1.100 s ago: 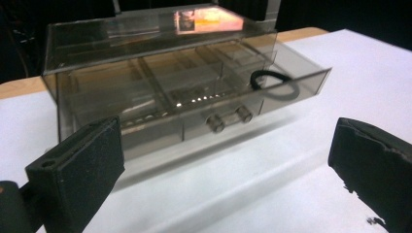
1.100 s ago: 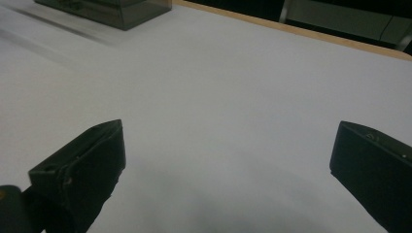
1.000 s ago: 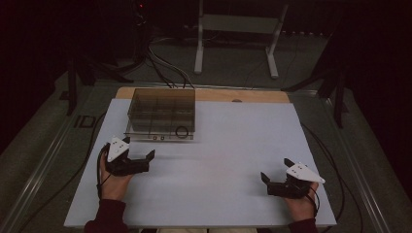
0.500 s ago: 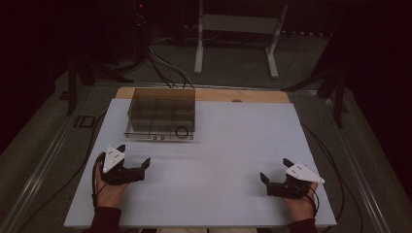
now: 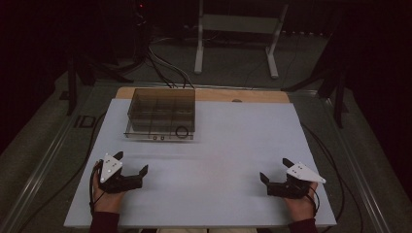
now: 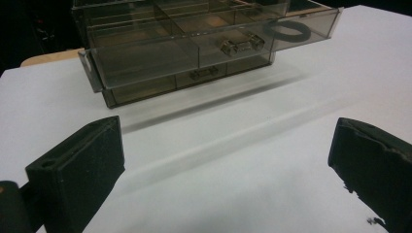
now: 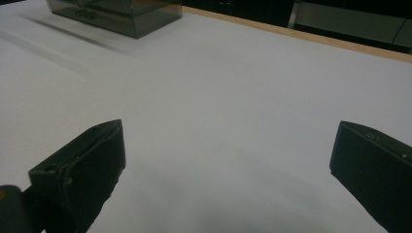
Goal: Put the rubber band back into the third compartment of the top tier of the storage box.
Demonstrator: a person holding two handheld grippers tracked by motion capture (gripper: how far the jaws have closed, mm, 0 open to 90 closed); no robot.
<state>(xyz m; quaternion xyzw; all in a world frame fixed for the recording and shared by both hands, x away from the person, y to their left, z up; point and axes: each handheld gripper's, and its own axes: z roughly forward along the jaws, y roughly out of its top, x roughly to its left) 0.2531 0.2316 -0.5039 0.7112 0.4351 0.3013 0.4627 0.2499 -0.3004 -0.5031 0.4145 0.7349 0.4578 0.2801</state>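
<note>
Both the left gripper (image 5: 130, 171) and the right gripper (image 5: 274, 174) rest wide apart and empty near the table's near edge, so reaching for the far-left drawer box (image 5: 162, 112) (top drawer ajar) seems next.

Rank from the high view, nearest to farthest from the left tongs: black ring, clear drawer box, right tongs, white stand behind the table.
1. Black ring, at the open drawer's front right, just ahead of the left tongs.
2. Clear drawer box, behind the ring, far left of the table.
3. Right tongs, across the table's near edge.
4. White stand, on the floor beyond the table.
</note>
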